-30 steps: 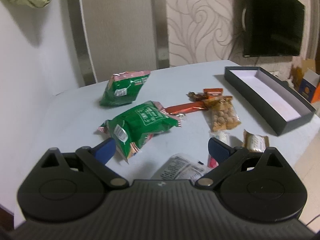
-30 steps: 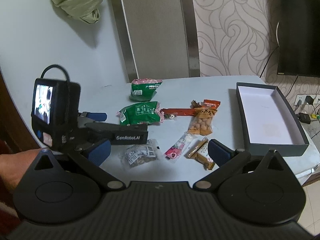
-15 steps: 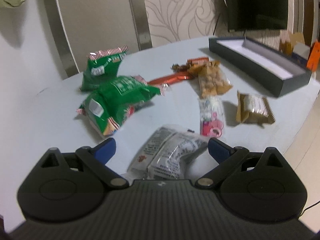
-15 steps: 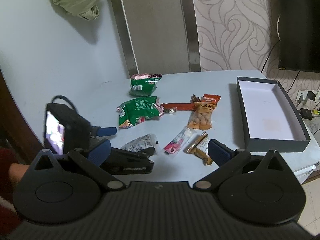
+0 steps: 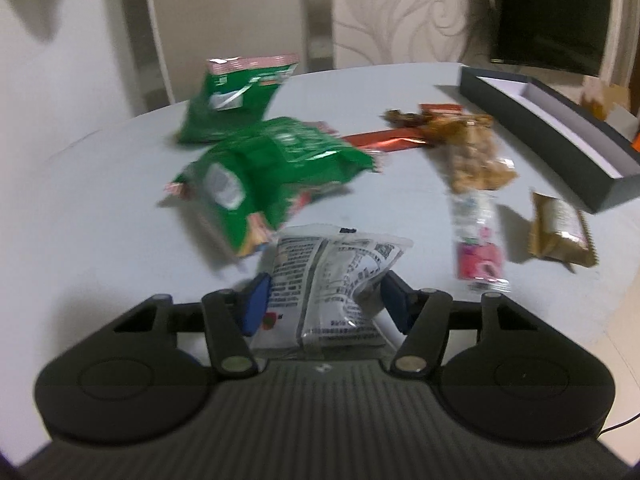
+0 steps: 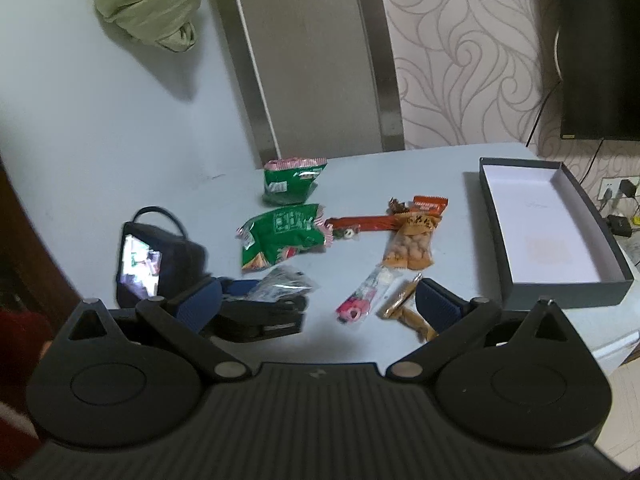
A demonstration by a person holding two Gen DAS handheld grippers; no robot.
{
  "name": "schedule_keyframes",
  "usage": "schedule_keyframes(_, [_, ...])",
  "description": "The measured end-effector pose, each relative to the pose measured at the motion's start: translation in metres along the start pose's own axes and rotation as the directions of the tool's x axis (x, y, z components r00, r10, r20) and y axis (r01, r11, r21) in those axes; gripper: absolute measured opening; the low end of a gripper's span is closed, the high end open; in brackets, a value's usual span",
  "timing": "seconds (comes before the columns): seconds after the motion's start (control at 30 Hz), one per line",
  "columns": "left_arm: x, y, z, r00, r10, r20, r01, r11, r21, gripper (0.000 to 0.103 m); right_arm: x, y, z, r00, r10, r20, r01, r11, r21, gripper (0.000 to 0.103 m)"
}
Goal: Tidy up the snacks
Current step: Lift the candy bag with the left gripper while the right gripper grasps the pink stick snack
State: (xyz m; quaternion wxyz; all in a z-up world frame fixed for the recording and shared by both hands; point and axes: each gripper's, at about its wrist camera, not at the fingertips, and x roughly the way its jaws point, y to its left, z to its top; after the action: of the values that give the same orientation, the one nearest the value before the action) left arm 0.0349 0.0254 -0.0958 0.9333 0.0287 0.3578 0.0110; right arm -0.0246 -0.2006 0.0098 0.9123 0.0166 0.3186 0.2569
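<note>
On the pale blue-grey tabletop, the left gripper is closing its blue pads around a crinkled silver-white foil snack packet printed with black text, at the near left; the left pad touches it, though a firm clamp cannot be told. Just beyond lie two green foil bags, then a clear peanut packet and a pink candy stick midway. The right gripper hangs spread and empty. At far right sits an open dark rectangular box with a white lining.

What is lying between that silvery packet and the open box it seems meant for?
The pink candy pack and brown wrapper lie between the silvery packet and the box; lifted over them, nothing visible blocks it.
</note>
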Motion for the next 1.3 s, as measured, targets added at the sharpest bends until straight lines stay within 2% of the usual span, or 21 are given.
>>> schedule_keyframes(0.3, [0.001, 0.021, 0.001, 1.0, -0.014, -0.013, 0.014, 1.0, 0.012, 0.063, 0.06, 0.005, 0.011, 0.999, -0.044, 0.007, 0.045, 0.998, -0.047, 0.103])
schedule_keyframes(0.43, [0.0, 0.024, -0.001, 1.0, -0.02, -0.006, 0.02, 0.999, 0.027, 0.063, 0.096, 0.005, 0.011, 0.997, -0.026, -0.066, 0.026, 1.0, -0.003, 0.103])
schedule_keyframes(0.53, [-0.001, 0.025, -0.003, 1.0, -0.03, -0.001, 0.03, 0.999, 0.043, 0.063, 0.12, 0.007, 0.009, 0.99, -0.098, -0.097, 0.095, 0.995, -0.034, 0.103])
schedule_keyframes(0.57, [-0.001, 0.025, -0.003, 0.999, -0.034, -0.001, 0.034, 0.998, 0.047, 0.063, 0.128, 0.008, 0.008, 0.988, -0.115, -0.105, 0.111, 0.993, -0.048, 0.101])
schedule_keyframes(0.6, [0.0, 0.026, -0.002, 0.999, -0.039, -0.001, 0.039, 0.998, 0.051, 0.063, 0.136, 0.007, 0.007, 0.985, -0.129, -0.117, 0.122, 0.991, -0.059, 0.091])
schedule_keyframes(0.63, [0.0, 0.027, -0.002, 0.999, -0.044, -0.001, 0.044, 0.998, 0.054, 0.063, 0.144, 0.006, 0.007, 0.979, -0.147, -0.139, 0.139, 0.988, -0.066, 0.075])
schedule_keyframes(0.67, [0.0, 0.027, -0.002, 0.999, -0.048, -0.001, 0.048, 0.997, 0.058, 0.063, 0.153, 0.004, 0.006, 0.971, -0.168, -0.168, 0.158, 0.985, -0.068, 0.066])
schedule_keyframes(0.7, [0.0, 0.028, -0.003, 0.999, -0.052, -0.001, 0.052, 0.997, 0.063, 0.063, 0.162, 0.0, 0.004, 0.965, -0.171, -0.198, 0.164, 0.985, -0.053, 0.052])
schedule_keyframes(0.77, [0.0, 0.028, -0.003, 0.998, -0.06, 0.001, 0.059, 0.996, 0.071, 0.063, 0.172, -0.009, 0.001, 0.959, -0.167, -0.228, 0.169, 0.986, -0.008, 0.051])
schedule_keyframes(0.9, [0.001, 0.03, -0.002, 0.997, -0.074, 0.001, 0.074, 0.994, 0.077, 0.063, 0.179, -0.021, -0.004, 0.949, -0.208, -0.236, 0.226, 0.973, 0.051, 0.051])
schedule_keyframes(1.03, [0.001, 0.031, -0.003, 0.997, -0.082, 0.002, 0.082, 0.993, 0.082, 0.064, 0.186, -0.03, -0.007, 0.945, -0.214, -0.247, 0.245, 0.964, 0.102, 0.055])
schedule_keyframes(1.17, [0.001, 0.032, -0.003, 0.997, -0.083, 0.003, 0.082, 0.993, 0.087, 0.064, 0.195, -0.022, -0.006, 0.937, -0.255, -0.238, 0.268, 0.963, 0.026, 0.055])
schedule_keyframes(1.23, [0.0, 0.031, -0.003, 0.997, -0.082, 0.004, 0.082, 0.993, 0.091, 0.064, 0.198, -0.014, -0.009, 0.93, -0.291, -0.225, 0.283, 0.957, -0.069, 0.048])
schedule_keyframes(1.3, [0.0, 0.031, -0.004, 0.997, -0.08, 0.008, 0.079, 0.992, 0.095, 0.064, 0.196, -0.013, -0.011, 0.936, -0.277, -0.219, 0.266, 0.961, -0.076, 0.041])
